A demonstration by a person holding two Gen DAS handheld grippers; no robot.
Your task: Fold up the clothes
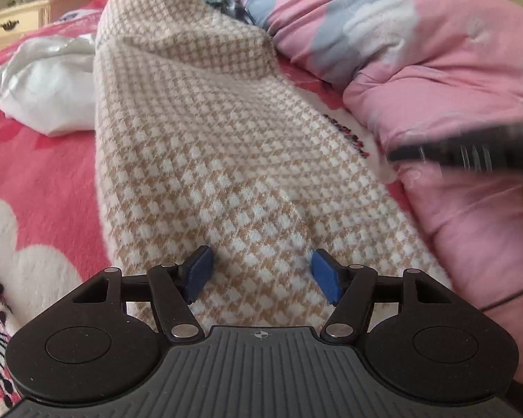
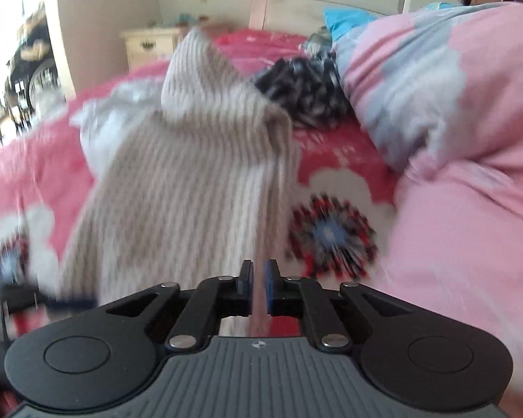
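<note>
A: Where is the sweater (image 1: 205, 146)?

B: We see it stretched along the red bedspread (image 1: 35, 174), between a white garment (image 1: 48, 94) and the pink quilt (image 1: 453, 80).

A: And our grippers?

B: Our left gripper (image 1: 261, 275) is spread wide over the knit, gripping nothing. Our right gripper (image 2: 259, 287) is pinched almost closed on the sweater's edge, though blur hides the contact.
</note>
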